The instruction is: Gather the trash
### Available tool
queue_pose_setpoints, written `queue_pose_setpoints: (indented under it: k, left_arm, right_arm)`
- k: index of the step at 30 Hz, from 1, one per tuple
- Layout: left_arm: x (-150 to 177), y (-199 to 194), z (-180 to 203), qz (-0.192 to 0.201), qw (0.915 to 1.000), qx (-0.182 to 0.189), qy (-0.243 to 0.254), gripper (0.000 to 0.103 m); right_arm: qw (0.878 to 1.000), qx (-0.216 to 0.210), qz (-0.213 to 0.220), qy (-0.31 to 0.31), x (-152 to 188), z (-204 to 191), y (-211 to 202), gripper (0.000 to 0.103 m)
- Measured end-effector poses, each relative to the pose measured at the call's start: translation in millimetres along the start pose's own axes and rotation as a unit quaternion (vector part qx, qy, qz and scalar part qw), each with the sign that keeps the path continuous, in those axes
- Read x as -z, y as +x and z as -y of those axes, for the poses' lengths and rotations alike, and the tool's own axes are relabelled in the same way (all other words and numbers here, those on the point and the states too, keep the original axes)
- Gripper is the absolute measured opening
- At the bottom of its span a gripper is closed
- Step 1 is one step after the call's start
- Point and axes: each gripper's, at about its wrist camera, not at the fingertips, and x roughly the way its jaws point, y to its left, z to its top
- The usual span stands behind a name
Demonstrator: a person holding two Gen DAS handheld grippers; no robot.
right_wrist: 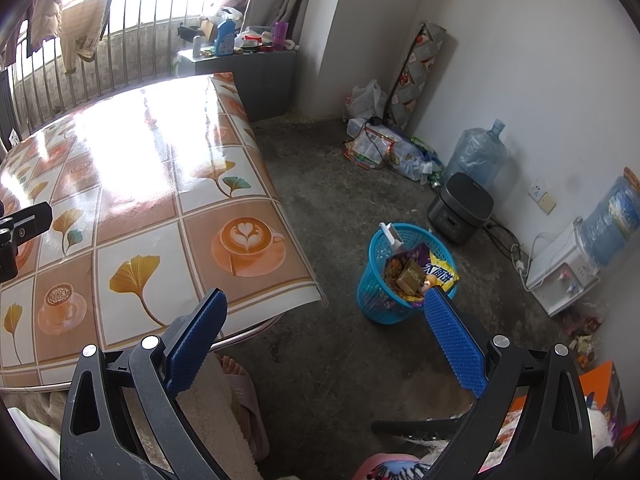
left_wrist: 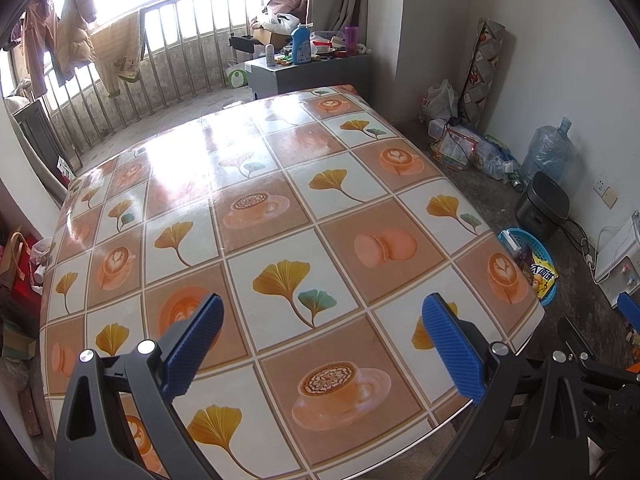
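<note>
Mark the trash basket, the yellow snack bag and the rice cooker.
trash basket [right_wrist: 370, 286]: right wrist view, blue mesh wall.
yellow snack bag [right_wrist: 442, 272]: right wrist view, printed front.
rice cooker [right_wrist: 460, 204]: right wrist view, dark lid.

basket [left_wrist: 508, 236]: half behind table [left_wrist: 520, 304] edge | wrappers' [right_wrist: 440, 274] print unreadable | foot [right_wrist: 232, 364]: partly hidden

The blue mesh wastebasket [right_wrist: 384, 292] stands upright on the concrete floor, near the corner of the worktop but not touching it. It's stuffed with snack packaging: a yellow snack bag [right_wrist: 442, 274] leaning over the right rim, a purple wrapper [right_wrist: 414, 254] behind it, an olive-brown packet [right_wrist: 410, 278] lying on top in the middle, and a white box-like thing [right_wrist: 391, 236] poking up at the back left. From the left wrist view only part of the basket shows, past the worktop edge.
</note>
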Motion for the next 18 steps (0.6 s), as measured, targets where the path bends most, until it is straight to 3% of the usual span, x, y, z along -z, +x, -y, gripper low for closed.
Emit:
queue_pose_setpoints:
  k: [18]
  left_arm:
    - [-2.0, -1.7, 1.4, 0.000, 1.0000, 0.000, -0.001, 0.097]
  right_arm:
    - [1.000, 0.001, 0.000, 0.001, 1.0, -1.1, -0.6, 0.095]
